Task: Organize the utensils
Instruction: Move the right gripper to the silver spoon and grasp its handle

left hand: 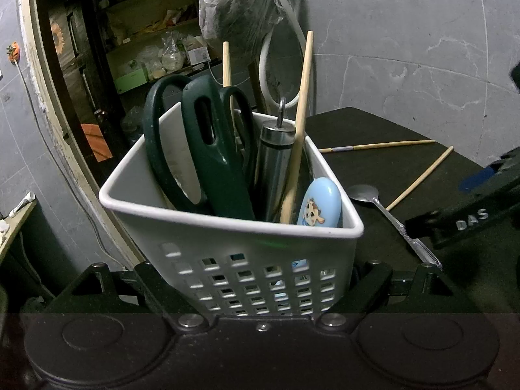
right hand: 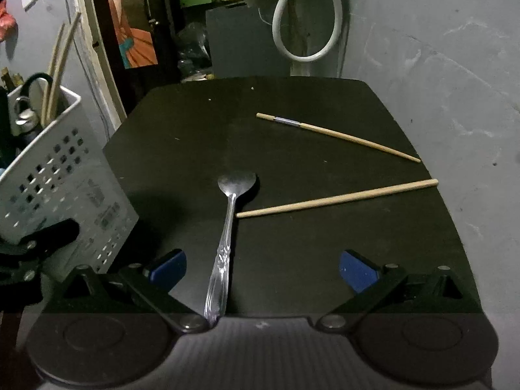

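White perforated plastic fills the left gripper's (left hand: 256, 292) view: its jaws clamp the utensil basket (left hand: 227, 237), which holds green scissors (left hand: 208, 149), a steel cylinder (left hand: 273, 162), chopsticks and a blue cartoon-printed handle (left hand: 320, 203). On the right, the right gripper (right hand: 263, 269) gapes wide with the spoon's (right hand: 227, 224) handle lying untouched between its blue pads (right hand: 356, 269). Farther across the black table (right hand: 292, 97) lie two chopsticks (right hand: 338, 198), well apart.

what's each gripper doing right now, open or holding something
Left gripper: shut on the white utensil basket.
Right gripper: open, holding nothing, straddling the spoon handle.
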`<state>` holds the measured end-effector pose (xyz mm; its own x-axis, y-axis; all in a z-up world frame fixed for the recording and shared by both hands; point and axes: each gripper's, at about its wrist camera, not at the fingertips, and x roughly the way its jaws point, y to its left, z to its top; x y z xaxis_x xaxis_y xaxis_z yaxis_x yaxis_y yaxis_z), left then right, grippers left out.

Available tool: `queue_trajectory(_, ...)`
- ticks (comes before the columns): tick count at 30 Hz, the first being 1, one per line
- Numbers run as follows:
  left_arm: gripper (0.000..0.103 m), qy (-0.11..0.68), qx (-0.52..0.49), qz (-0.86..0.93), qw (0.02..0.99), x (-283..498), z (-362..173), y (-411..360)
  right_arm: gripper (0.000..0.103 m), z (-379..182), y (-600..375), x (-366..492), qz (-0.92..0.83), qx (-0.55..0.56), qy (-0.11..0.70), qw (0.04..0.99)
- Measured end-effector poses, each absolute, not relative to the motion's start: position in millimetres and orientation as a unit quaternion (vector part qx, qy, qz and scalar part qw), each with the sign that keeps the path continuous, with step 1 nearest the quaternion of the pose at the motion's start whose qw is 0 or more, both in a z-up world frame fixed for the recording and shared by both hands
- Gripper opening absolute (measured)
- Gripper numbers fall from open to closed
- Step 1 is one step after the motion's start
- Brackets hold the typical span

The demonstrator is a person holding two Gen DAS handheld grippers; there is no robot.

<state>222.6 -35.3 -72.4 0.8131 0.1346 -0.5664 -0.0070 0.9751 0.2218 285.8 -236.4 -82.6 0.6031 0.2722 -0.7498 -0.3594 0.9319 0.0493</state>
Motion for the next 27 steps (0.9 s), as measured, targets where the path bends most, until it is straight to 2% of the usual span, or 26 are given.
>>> queue_trajectory(14, 0.089, 0.303, 0.105, 0.037, 0.946, 222.5, -72.4, -35.1, 0.101, -96.9, -207.1, 304.9, 0.195, -0.089, 0.403, 0.890)
queue_trajectory(23, 0.090, 0.303, 0.105, 0.037, 0.946, 221.3, -72.3, -34.4, 0.067, -107.9, -213.7, 297.8, 0.205, -0.084, 0.398, 0.890)
queue_trajectory(25, 0.090, 0.303, 0.105, 0.037, 0.946, 221.3, -72.4, -34.2, 0.046, -106.2, -217.5, 293.4, 0.206, -0.083, 0.394, 0.892)
queue_trajectory(26, 0.090, 0.303, 0.105, 0.037, 0.946, 220.9, -72.1, -33.7, 0.041, -105.4, -220.0, 290.9, 0.208, -0.082, 0.393, 0.892)
queue_trajectory(27, 0.090, 0.303, 0.105, 0.037, 0.946, 220.9, -72.1, -33.7, 0.029, -105.0, -222.0, 288.6, 0.208, -0.082, 0.394, 0.891)
